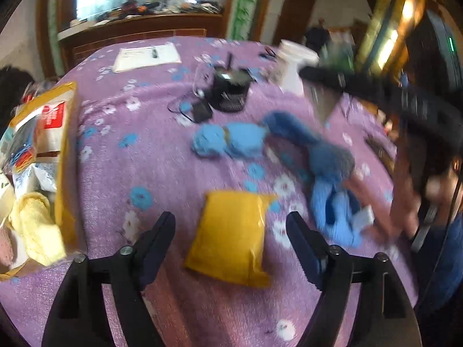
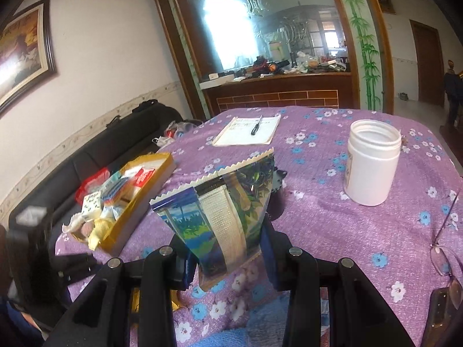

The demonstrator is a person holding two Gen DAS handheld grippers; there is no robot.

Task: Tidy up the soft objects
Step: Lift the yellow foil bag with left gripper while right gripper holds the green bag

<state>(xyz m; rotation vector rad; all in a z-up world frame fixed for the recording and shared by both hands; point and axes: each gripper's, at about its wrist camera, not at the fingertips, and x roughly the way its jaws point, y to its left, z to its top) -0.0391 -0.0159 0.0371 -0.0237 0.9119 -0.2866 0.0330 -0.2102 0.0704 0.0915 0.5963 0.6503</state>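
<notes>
My left gripper [image 1: 230, 225] is open above a yellow soft packet [image 1: 231, 237] that lies on the purple cloth between its fingers. Beyond it lie a light blue soft toy [image 1: 228, 141] and a darker blue plush piece [image 1: 324, 159]. A yellow box [image 1: 65, 159] at the left holds several soft items; it also shows in the right wrist view [image 2: 139, 199]. My right gripper [image 2: 228, 248] is shut on a green and blue printed pouch [image 2: 222, 205] and holds it upright above the table.
A white open jar [image 2: 371, 162] stands at the right. A notepad with a pen [image 2: 249, 130] lies at the far side. A black round device [image 1: 230, 92] sits mid-table. Glasses [image 2: 445, 248] lie at the right edge. A black sofa [image 2: 101, 147] is left.
</notes>
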